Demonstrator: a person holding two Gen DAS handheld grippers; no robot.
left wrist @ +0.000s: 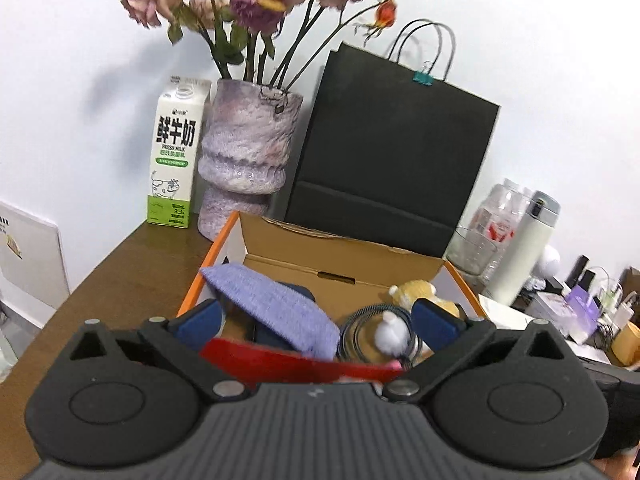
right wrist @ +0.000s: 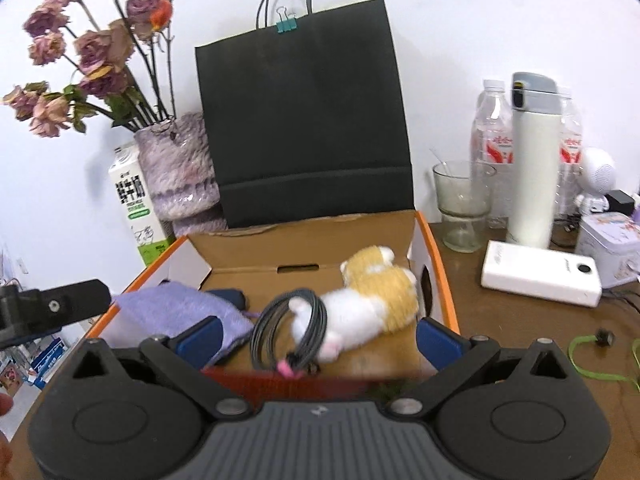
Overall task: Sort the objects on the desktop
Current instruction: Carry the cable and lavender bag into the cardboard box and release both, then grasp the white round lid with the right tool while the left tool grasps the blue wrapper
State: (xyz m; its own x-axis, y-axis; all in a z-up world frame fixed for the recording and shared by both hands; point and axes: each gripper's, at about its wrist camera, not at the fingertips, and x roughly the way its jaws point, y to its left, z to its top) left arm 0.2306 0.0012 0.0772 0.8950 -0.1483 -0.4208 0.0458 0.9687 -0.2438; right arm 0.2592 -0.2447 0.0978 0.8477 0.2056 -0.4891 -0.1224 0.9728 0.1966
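An open cardboard box with orange edges (left wrist: 344, 256) (right wrist: 304, 240) stands on the brown desk. In it lie a purple cloth (left wrist: 276, 308) (right wrist: 180, 312), a coiled grey cable (left wrist: 360, 328) (right wrist: 288, 324) and a yellow-and-white plush toy (left wrist: 416, 292) (right wrist: 376, 292). A red flat thing (left wrist: 296, 362) (right wrist: 288, 382) lies across the box's near edge, blurred. My left gripper (left wrist: 316, 322) is open above the box. My right gripper (right wrist: 316, 338) is open above the box's near edge. Neither holds anything.
Behind the box stand a black paper bag (left wrist: 392, 152) (right wrist: 300, 120), a purple vase of dried roses (left wrist: 248, 152) and a milk carton (left wrist: 174, 156). Right of the box are a glass cup (right wrist: 462, 204), a white thermos (right wrist: 532, 160), water bottles, a white power bank (right wrist: 540, 274) and a green strap (right wrist: 592, 356).
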